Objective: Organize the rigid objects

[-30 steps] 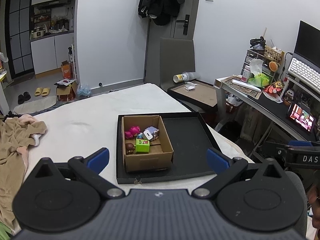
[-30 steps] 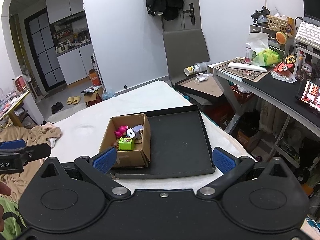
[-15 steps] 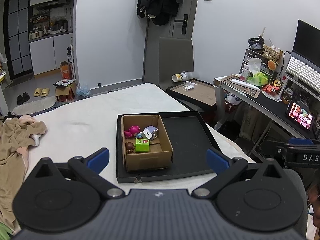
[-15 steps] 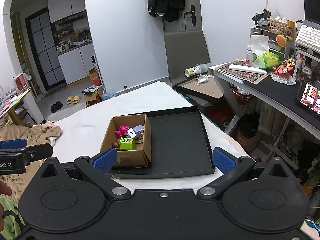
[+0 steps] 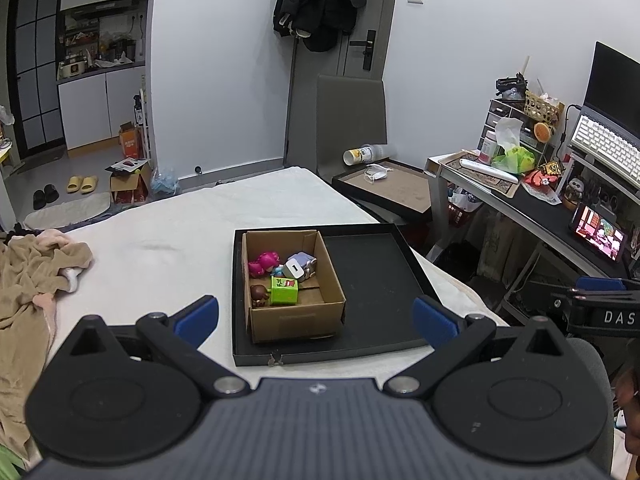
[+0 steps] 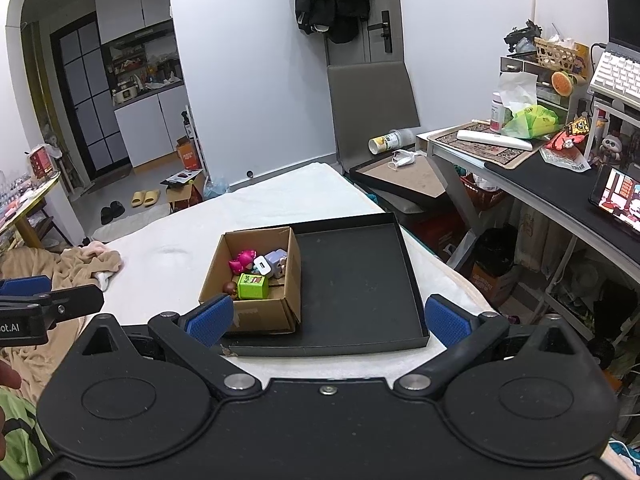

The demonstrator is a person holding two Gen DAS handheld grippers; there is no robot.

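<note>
both tools were spread wide and empty: left tool [image 5: 316, 316], right tool [image 6: 327, 320], each held above the near edge of the bed [image 5: 160, 248]. cardboard box [image 5: 296, 312] sat in the left half of the black tray [image 5: 376, 276] on the bed. inside the box: pink toy [image 5: 262, 263], white charger [image 5: 294, 269], green cube [image 5: 285, 291], brown figure [image 5: 259, 294]. tray's right half was bare.
</note>
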